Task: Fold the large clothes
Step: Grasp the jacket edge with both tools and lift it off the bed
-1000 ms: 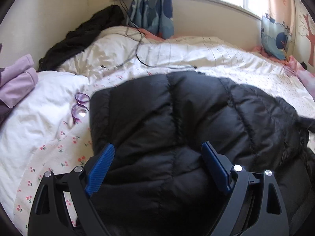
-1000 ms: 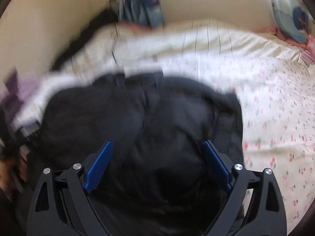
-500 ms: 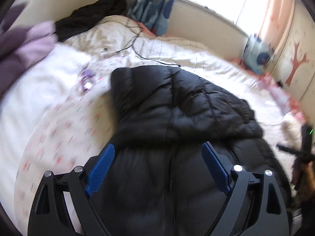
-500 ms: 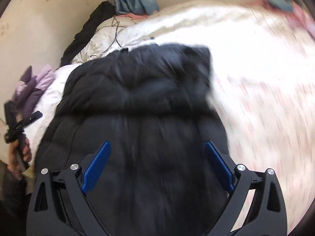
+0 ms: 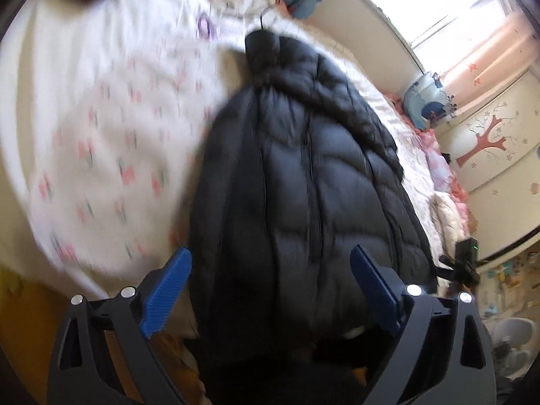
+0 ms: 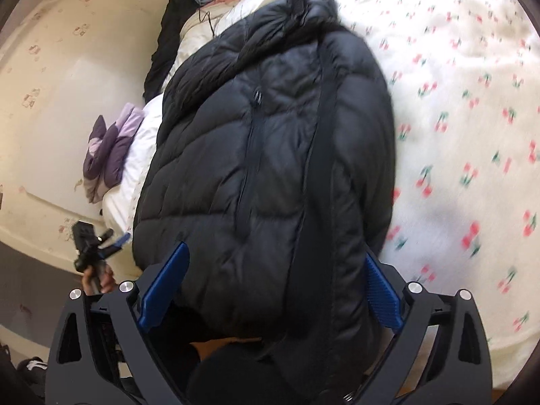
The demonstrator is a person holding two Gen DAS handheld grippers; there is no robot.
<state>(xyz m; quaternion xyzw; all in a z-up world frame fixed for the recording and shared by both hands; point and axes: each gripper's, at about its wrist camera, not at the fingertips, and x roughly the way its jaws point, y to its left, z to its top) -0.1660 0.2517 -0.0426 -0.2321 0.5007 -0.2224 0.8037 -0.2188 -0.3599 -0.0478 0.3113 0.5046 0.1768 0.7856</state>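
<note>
A black puffer jacket (image 5: 303, 175) is being laid out lengthwise on the bed (image 5: 101, 141) for folding.

From the left wrist, the left gripper (image 5: 270, 290) is being held spread wide over the jacket's near end, nothing pinched, probably ready to take the hem; the window (image 5: 449, 10) is shown only here. From the right wrist, the right gripper (image 6: 273, 290) is likewise being kept open, straddling the jacket; a purple garment (image 6: 108, 148) and the hand (image 6: 98, 276) holding the other gripper are seen only here.

Both hand-held grippers (image 5: 270, 290) (image 6: 273, 283) wide apart
</note>
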